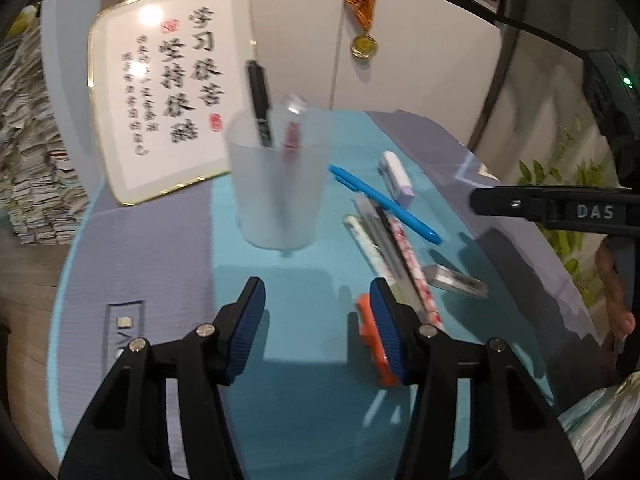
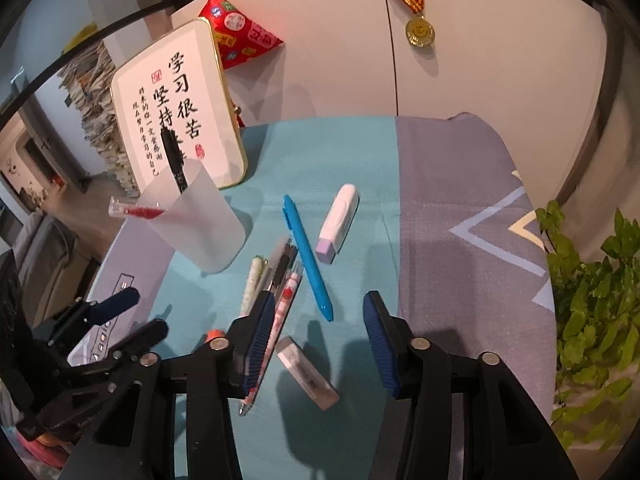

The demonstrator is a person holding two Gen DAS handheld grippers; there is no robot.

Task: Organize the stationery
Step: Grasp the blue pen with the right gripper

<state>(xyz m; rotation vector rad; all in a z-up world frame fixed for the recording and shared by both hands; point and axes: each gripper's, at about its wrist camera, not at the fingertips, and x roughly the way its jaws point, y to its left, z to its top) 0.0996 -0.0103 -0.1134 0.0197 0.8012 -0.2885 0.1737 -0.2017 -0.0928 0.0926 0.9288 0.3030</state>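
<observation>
both tongs gape, empty: left tongs (image 1: 318, 304) before the cup (image 1: 276, 184), right tongs (image 2: 320, 312) over the blue pen (image 2: 306, 256).

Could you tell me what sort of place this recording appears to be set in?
Probably a home study corner. A framed calligraphy board leans on the wall beside a hung medal, tall paper stacks stand behind, and pens lie by a frosted pen cup on a cloth-covered table.

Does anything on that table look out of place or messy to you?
Yes. Only two pens stand in the frosted cup; the rest lie loose on the teal cloth. The blue pen rests slantwise near a jumbled bundle of patterned pens, with a white correction tape and a small clear case scattered nearby. Nothing looks spilled or broken.
</observation>
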